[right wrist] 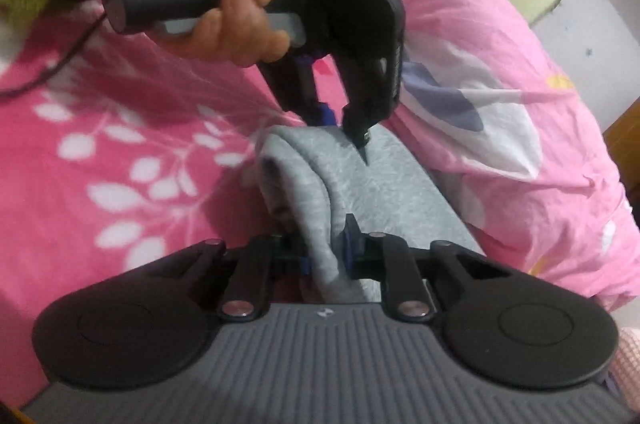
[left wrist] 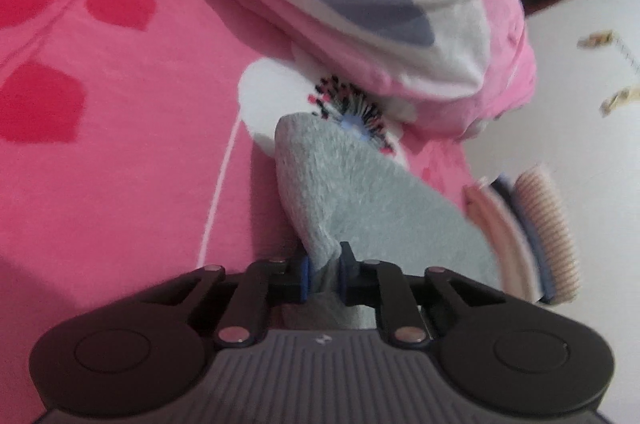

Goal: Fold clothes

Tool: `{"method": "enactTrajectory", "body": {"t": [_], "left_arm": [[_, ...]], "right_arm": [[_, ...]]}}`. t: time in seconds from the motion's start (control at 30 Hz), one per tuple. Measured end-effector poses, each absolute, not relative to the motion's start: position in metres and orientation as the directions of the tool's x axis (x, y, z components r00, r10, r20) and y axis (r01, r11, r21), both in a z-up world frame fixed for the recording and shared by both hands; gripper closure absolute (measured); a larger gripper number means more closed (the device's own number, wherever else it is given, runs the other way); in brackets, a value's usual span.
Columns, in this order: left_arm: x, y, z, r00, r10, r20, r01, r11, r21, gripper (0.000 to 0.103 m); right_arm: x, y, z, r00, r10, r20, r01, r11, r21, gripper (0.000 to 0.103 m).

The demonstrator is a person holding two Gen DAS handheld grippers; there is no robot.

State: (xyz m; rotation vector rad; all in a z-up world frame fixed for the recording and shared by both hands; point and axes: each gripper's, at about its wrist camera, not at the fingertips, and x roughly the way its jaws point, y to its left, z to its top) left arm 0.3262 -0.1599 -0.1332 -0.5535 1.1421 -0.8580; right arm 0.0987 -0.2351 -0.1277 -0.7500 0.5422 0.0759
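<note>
Holding the soft grey cloth [right wrist: 360, 192] on the pink bed [right wrist: 120, 144], your left tool [right wrist: 338, 128] and right tool [right wrist: 326, 256] both pinch its edges. It's light and floppy; grip corners.

I see a fuzzy, matt grey knit garment [right wrist: 360, 192] on a smooth pink printed cotton bedsheet [right wrist: 120, 152]; my tools' [right wrist: 326, 256] bodies are matt black plastic with shiny metal pins.
</note>
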Motion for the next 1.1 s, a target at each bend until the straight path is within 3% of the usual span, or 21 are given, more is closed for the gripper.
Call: {"method": "enactTrajectory", "body": {"t": [0.2, 0.37, 0.43, 0.53, 0.57, 0.6, 0.7, 0.73, 0.87, 0.9, 0.93, 1.0, 1.1], "left_arm": [[0.308, -0.104, -0.114, 0.144, -0.844, -0.517, 0.311, 0.534, -0.786, 0.091], [0.288, -0.02, -0.101, 0.212, -0.801, -0.559, 0.301, 0.598, -0.743, 0.09], [0.284, 0.006, -0.101, 0.263, -0.762, -0.592, 0.288, 0.647, -0.706, 0.085], [0.275, 0.032, -0.101, 0.399, -0.653, -0.644, 0.256, 0.754, -0.605, 0.063], [0.266, 0.046, -0.098, 0.439, -0.644, -0.626, 0.245, 0.756, -0.607, 0.055], [0.255, 0.057, -0.094, 0.464, -0.658, -0.593, 0.254, 0.741, -0.622, 0.047], [0.217, 0.081, -0.083, 0.535, -0.662, -0.524, 0.304, 0.73, -0.612, 0.04], [0.202, 0.083, -0.08, 0.558, -0.648, -0.518, 0.327, 0.746, -0.58, 0.039], [0.145, 0.077, -0.076, 0.608, -0.606, -0.512, 0.425, 0.794, -0.435, 0.039], [0.137, 0.071, -0.08, 0.6, -0.611, -0.516, 0.451, 0.792, -0.413, 0.038], [0.128, 0.065, -0.083, 0.592, -0.615, -0.521, 0.476, 0.788, -0.39, 0.038], [0.111, 0.054, -0.089, 0.59, -0.606, -0.533, 0.512, 0.792, -0.333, 0.038], [0.097, 0.036, -0.097, 0.612, -0.573, -0.546, 0.536, 0.807, -0.247, 0.037]], "right_arm": [[0.084, -0.198, -0.091, 0.855, -0.087, -0.511, -0.248, 0.797, -0.551, 0.093], [0.067, -0.147, -0.079, 0.858, 0.079, -0.508, -0.334, 0.837, -0.434, 0.093], [0.071, -0.128, -0.084, 0.855, 0.14, -0.5, -0.373, 0.836, -0.402, 0.09], [0.089, -0.125, -0.105, 0.807, 0.161, -0.568, -0.429, 0.821, -0.376, 0.085], [0.089, -0.129, -0.105, 0.792, 0.17, -0.586, -0.439, 0.826, -0.353, 0.083], [0.082, -0.134, -0.098, 0.792, 0.185, -0.581, -0.443, 0.83, -0.338, 0.077], [0.052, -0.145, -0.078, 0.801, 0.229, -0.554, -0.465, 0.821, -0.333, 0.05], [0.048, -0.144, -0.076, 0.799, 0.222, -0.558, -0.465, 0.817, -0.342, 0.05], [0.049, -0.13, -0.083, 0.803, 0.168, -0.572, -0.465, 0.778, -0.424, 0.055], [0.054, -0.126, -0.087, 0.806, 0.152, -0.572, -0.466, 0.759, -0.454, 0.06], [0.062, -0.122, -0.092, 0.807, 0.129, -0.577, -0.462, 0.746, -0.479, 0.074], [0.071, -0.126, -0.086, 0.791, 0.13, -0.598, -0.446, 0.792, -0.417, 0.092], [0.079, -0.138, -0.071, 0.801, 0.15, -0.58, -0.374, 0.882, -0.288, 0.094]]}}
